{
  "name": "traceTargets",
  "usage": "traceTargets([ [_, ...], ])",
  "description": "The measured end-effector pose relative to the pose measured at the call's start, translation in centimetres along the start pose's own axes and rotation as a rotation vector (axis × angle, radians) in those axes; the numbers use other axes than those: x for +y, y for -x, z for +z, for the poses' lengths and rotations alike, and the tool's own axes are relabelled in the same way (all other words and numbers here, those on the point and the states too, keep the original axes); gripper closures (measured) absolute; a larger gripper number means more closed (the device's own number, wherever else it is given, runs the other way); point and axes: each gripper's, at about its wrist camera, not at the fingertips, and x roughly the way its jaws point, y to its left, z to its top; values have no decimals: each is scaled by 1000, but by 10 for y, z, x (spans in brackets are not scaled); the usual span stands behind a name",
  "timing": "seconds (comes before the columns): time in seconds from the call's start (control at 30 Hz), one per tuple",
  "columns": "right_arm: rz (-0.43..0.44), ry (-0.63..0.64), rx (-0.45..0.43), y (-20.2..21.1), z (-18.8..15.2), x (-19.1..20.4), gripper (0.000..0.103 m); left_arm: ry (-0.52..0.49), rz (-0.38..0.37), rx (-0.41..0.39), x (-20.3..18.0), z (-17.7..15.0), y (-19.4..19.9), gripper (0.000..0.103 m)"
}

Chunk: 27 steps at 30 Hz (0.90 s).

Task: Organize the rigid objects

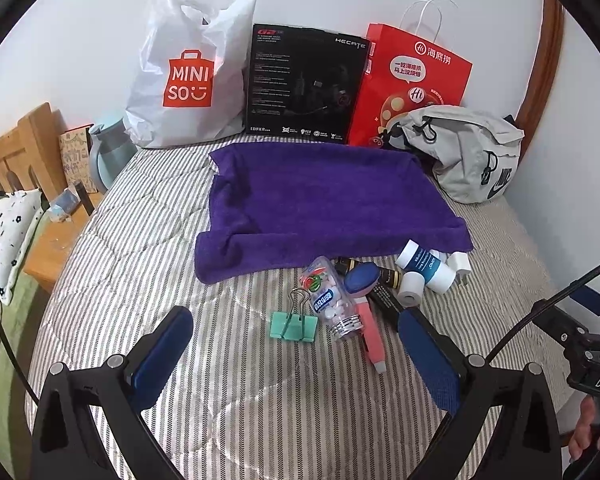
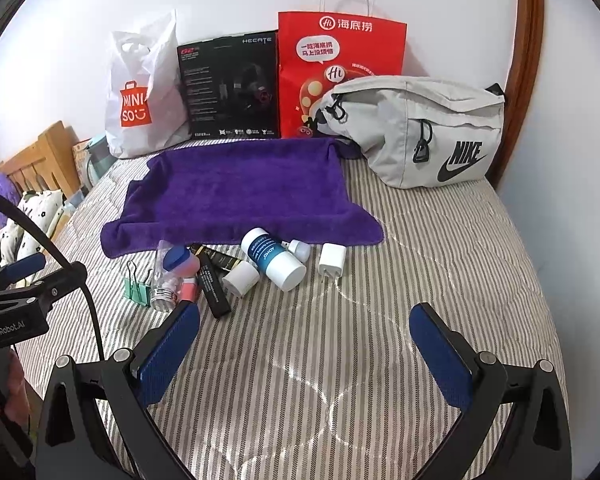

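A pile of small items lies on the striped bed in front of a purple towel (image 1: 320,204) (image 2: 244,196). It holds a green binder clip (image 1: 294,324) (image 2: 135,286), a clear bottle of pills (image 1: 334,300) (image 2: 168,280), a pink and blue brush (image 1: 366,304) (image 2: 180,262), a black tube (image 1: 386,298) (image 2: 214,290), a white and blue bottle (image 1: 426,268) (image 2: 274,258), a small white jar (image 2: 241,279) and a white charger plug (image 2: 332,261). My left gripper (image 1: 296,336) stands open just short of the clip. My right gripper (image 2: 304,326) stands open, nearer than the pile, with nothing between its fingers.
Against the wall stand a white Miniso bag (image 1: 188,76), a black headset box (image 1: 304,84) and a red paper bag (image 1: 412,80). A grey Nike pouch (image 2: 424,132) lies at the right. A wooden nightstand (image 1: 56,240) and headboard sit beyond the bed's left edge.
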Motion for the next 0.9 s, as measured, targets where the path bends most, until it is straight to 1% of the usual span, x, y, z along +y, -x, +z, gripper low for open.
traceTargets([
  [0.9,1,7,-2,5,-1,2,0,-2,5,1,1,-3,5,0],
])
